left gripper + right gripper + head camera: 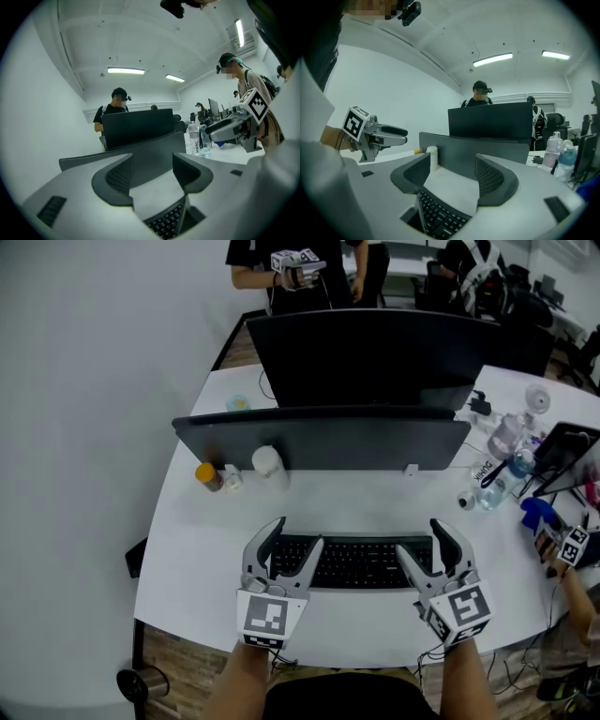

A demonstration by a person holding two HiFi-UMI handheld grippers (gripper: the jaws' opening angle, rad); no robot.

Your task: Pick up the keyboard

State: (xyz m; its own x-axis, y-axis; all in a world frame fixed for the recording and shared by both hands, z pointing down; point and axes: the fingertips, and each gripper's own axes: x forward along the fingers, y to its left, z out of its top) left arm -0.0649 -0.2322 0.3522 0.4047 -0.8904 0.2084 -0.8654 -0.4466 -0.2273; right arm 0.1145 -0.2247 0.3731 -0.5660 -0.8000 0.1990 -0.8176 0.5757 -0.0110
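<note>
A black keyboard (354,562) lies flat near the front edge of the white table (375,502). My left gripper (292,545) is at the keyboard's left end with its jaws open, one on each side of that end. My right gripper (422,542) stands open the same way at the right end. In the left gripper view the keyboard (166,224) shows low between the spread jaws of the left gripper (152,174), pads clear of it. The right gripper view has the keyboard (438,214) under the open right gripper (453,176).
The back of a dark monitor (323,442) stands just beyond the keyboard, with a second monitor (370,357) behind it. A white bottle (269,463) and an orange-capped jar (208,474) sit at its left. Water bottles (502,474) stand at right. Another person's gripper (565,547) is at the right edge.
</note>
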